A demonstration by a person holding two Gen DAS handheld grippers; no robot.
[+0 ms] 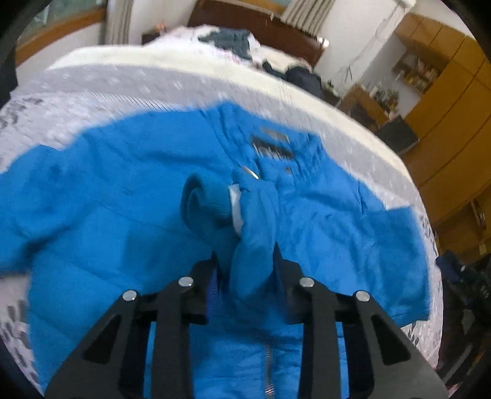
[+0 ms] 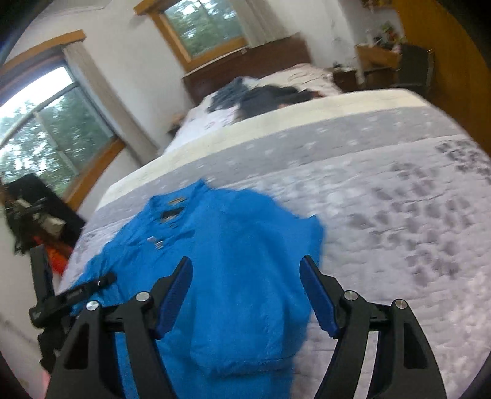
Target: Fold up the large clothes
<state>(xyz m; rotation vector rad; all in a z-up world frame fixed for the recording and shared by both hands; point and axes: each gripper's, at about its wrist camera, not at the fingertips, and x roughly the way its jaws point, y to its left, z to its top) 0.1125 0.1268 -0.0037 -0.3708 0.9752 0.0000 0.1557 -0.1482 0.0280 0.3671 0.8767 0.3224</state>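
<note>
A bright blue padded jacket (image 1: 122, 196) lies spread on a grey patterned bed cover (image 1: 92, 92). My left gripper (image 1: 245, 254) is shut on the jacket's sleeve; the sleeve cuff (image 1: 208, 202) sticks out past the fingertips and hangs over the jacket's chest, below the dark collar label (image 1: 273, 147). In the right wrist view the same jacket (image 2: 233, 245) fills the lower middle. My right gripper (image 2: 245, 267) is open above it, with nothing between its blue pads (image 2: 173, 297). The left gripper's body (image 2: 70, 297) shows at the left edge of that view.
The bed cover (image 2: 399, 214) stretches bare to the right of the jacket. Dark clothes (image 2: 260, 95) lie piled near the headboard (image 1: 260, 27). Windows (image 2: 46, 129) line the left wall. Wooden cabinets (image 1: 445, 107) and a dark chair (image 1: 396, 138) stand past the bed's right side.
</note>
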